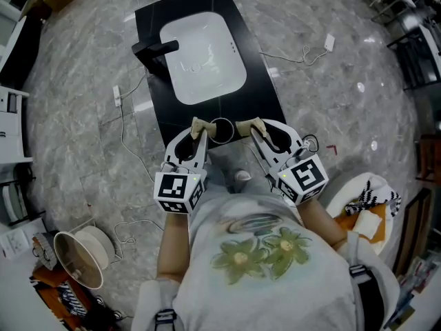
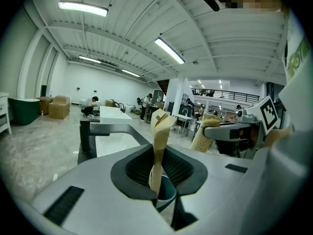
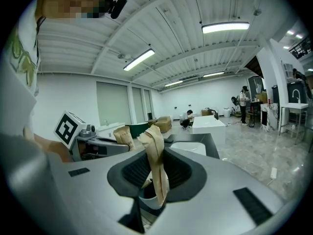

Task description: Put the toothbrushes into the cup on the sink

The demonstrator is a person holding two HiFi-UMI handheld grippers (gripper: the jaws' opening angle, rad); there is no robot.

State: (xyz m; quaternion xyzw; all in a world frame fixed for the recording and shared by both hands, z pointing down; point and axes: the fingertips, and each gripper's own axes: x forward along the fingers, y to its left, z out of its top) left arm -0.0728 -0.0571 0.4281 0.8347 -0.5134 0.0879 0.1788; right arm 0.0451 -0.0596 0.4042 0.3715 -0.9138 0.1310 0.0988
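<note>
left gripper (image 1: 198,138) is clamped on a tan paper-wrapped toothbrush (image 2: 159,148) that stands upright between its jaws, and the right gripper (image 1: 256,135) pinches a second wrapped toothbrush (image 3: 155,165) the same way, the two tips held just to either side of the dark cup (image 1: 222,131). that cup stands at the near edge of the black counter (image 1: 269,95), in front of the white basin (image 1: 203,57), whose black faucet (image 1: 155,49) is on its left in the head view. round the counter lies grey marble floor (image 1: 83,116) with white cables (image 1: 124,126) trailing over it.
</note>
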